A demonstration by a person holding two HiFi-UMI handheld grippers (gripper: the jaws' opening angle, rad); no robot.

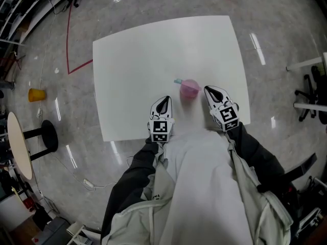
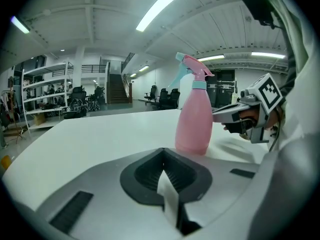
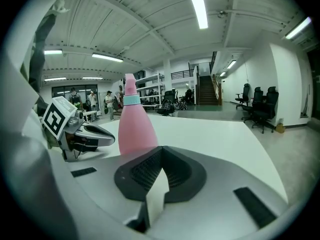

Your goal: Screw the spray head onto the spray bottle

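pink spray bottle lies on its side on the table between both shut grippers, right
Not on its side: the pink spray bottle stands upright on the table, between the shut left gripper and right gripper, as the left gripper view shows.

White table bears upright pink spray bottle.

White desk on grey floor; red tape lines on floor at upper left. Pink spray bottle upright near desk's near edge, teal nozzle sticking out to its left. Left gripper near bottle's left side, right gripper just beside its right, neither touching. Both jaws together, nothing between. Dark sleeves trail behind. Yellow cup and black stool on floor, far left.
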